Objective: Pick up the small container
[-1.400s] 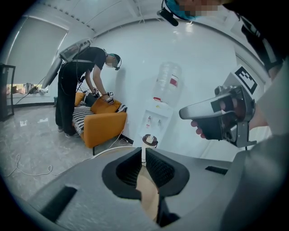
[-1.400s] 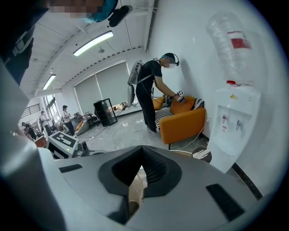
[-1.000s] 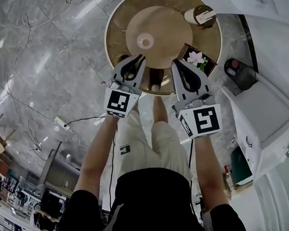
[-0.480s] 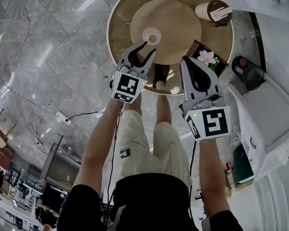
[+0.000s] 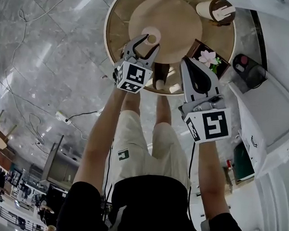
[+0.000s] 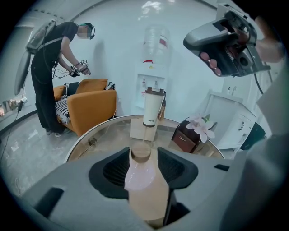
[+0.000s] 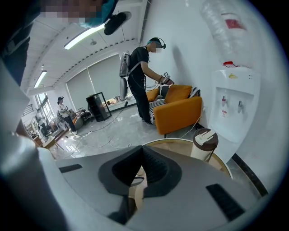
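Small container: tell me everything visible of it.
The small container is a little bottle: pale pink rounded body, flat tan wood-like cap. It stands upright near the edge of the raised wooden centre of the round table, between the jaws of the left gripper, which have just been opening; they flank it without visibly pressing.

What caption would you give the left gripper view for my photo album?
Left tool, its jaws just opened, straddles the small container on the round table, not yet gripping it.
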Available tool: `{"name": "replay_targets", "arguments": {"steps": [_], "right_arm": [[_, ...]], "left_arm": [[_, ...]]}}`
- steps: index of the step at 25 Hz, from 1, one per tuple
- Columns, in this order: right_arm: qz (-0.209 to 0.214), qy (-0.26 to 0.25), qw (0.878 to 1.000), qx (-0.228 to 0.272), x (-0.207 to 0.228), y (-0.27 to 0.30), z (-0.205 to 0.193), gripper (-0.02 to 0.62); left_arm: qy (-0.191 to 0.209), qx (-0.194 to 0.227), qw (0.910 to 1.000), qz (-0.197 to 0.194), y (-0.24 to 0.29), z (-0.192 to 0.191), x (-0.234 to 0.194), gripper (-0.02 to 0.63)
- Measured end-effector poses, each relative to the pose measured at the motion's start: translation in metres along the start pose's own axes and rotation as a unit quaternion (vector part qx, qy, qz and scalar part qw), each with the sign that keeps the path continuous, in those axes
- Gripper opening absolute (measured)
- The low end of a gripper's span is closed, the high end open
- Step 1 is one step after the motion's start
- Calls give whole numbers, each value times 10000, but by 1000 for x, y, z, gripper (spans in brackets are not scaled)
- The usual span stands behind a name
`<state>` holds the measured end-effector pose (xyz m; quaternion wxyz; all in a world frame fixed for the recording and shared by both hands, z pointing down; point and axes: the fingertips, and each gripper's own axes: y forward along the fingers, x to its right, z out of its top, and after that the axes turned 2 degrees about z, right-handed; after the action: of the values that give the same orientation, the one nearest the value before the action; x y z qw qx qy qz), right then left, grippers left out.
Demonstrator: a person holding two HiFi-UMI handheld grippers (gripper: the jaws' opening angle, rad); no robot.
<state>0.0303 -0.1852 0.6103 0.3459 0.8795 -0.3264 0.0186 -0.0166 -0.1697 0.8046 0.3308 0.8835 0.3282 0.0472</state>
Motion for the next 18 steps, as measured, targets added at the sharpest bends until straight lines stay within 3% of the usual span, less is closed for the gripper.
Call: {"name": "replay_targets", "arguments": {"steps": [18], "right_arm": [[-54,123,9999,-75,2,0,-9,3]], "left_arm": [[158,-141,9997,73,19,-7,-8,172]]}}
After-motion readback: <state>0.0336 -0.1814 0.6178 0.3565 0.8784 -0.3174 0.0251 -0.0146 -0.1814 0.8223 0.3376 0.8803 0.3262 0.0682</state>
